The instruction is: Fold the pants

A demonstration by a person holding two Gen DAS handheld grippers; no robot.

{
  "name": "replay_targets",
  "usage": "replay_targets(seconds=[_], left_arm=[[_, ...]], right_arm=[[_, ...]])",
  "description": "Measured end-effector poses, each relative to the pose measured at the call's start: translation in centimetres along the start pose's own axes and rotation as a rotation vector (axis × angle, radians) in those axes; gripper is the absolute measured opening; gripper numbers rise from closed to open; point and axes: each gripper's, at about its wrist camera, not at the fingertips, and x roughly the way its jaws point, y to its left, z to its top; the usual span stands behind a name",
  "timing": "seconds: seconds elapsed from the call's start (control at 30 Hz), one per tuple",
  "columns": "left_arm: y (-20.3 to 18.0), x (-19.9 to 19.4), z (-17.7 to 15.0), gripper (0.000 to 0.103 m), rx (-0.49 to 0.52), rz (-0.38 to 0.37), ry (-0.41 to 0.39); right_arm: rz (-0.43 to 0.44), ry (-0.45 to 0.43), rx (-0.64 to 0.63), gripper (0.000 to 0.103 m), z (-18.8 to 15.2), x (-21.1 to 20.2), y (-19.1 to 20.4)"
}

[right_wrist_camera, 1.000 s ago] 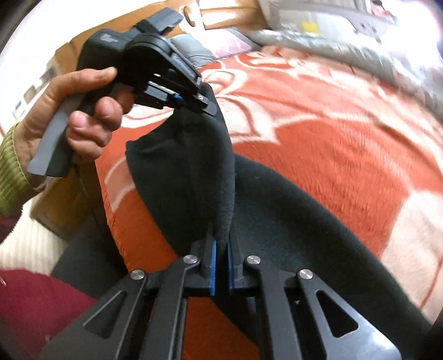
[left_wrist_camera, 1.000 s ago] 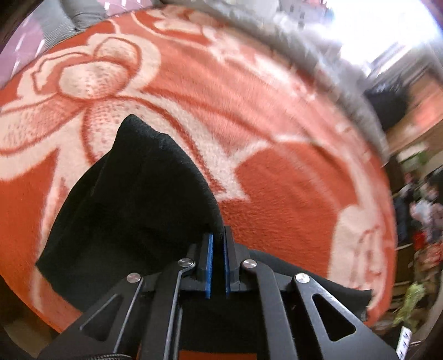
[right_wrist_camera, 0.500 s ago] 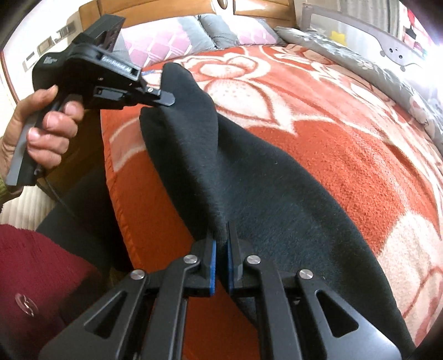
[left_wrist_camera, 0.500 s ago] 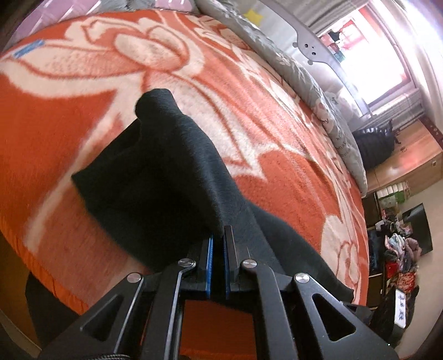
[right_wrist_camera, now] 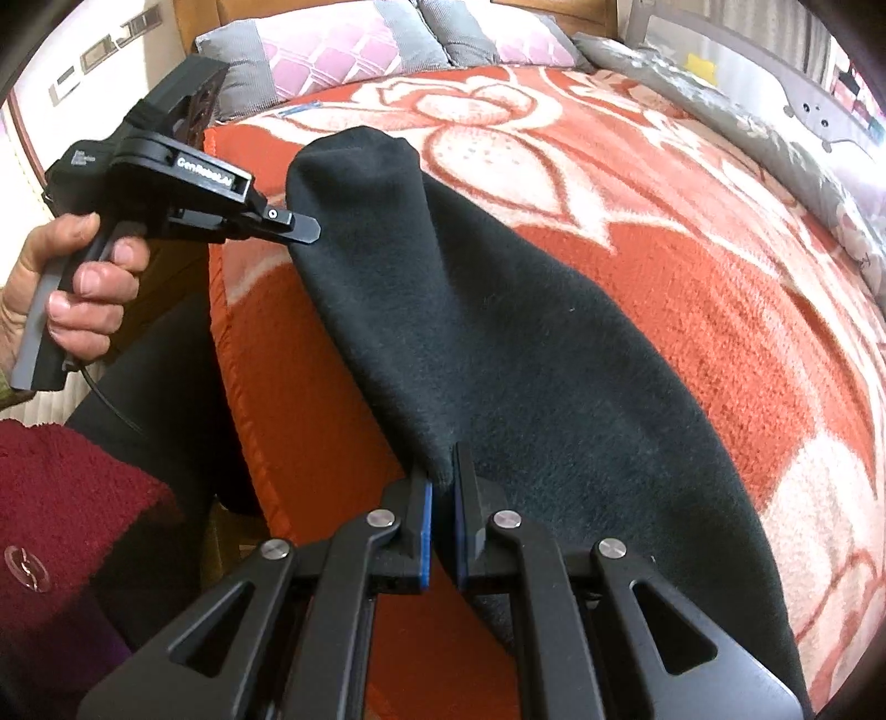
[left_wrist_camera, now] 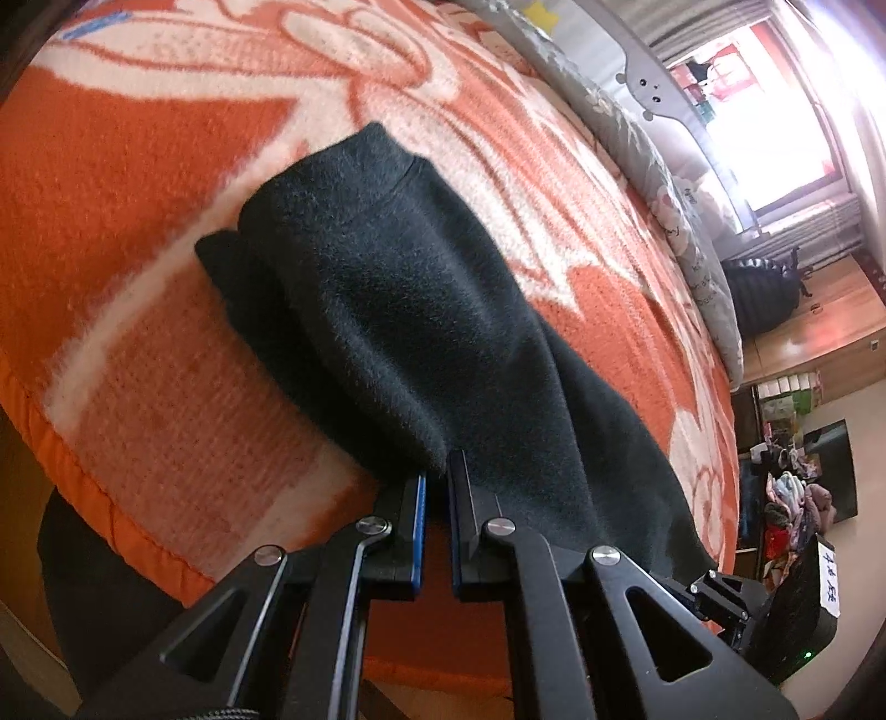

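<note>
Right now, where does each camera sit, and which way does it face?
Left wrist: on the left gripper, facing along the black pants across the orange blanket toward a window.
Right wrist: on the right gripper, facing the pillows; the left hand shows holding its gripper.
Shared: pants, blanket.
</note>
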Motion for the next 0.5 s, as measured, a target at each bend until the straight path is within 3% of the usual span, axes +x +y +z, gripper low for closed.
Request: replay_targets(seconds=[0.1,0.2,0.27,0.37,0.43,0.5], left_arm=[[0.0,-0.1,-0.2,0.007,0.024,0.022,0.004],[-0.1,-0.4,-0.3,0.011,0.046,0.053,0.006],[0.0,-0.8,-0.3,0.016,0.041,0.065,0.007],[0.1,-1.5,-0.2,0.035,0.022,0.079,0.006],[0.2,-2.1,0.0,0.055,0.003,0.079,-0.004],[0.4,-2.8,0.4,0.056,-0.032,0.076,-0.027]], right_arm=[[0.001,0.009,0.005,0.014,0.1,0.1,0.0],[0.002,0.008,0.016,0.033,0.0,-0.1,-0.1],[0.013,-0.005,0.03,0.037,0.0,-0.5,-0.2],[0.044,-0.034,0.069,0.037,0.1,-1.4,-0.7],[0.072,-0.06,0.107,0.037,0.3,-2.1,-1.3],[0.103,-0.089,0.163,0.037,0.7,-2.6,-2.4]])
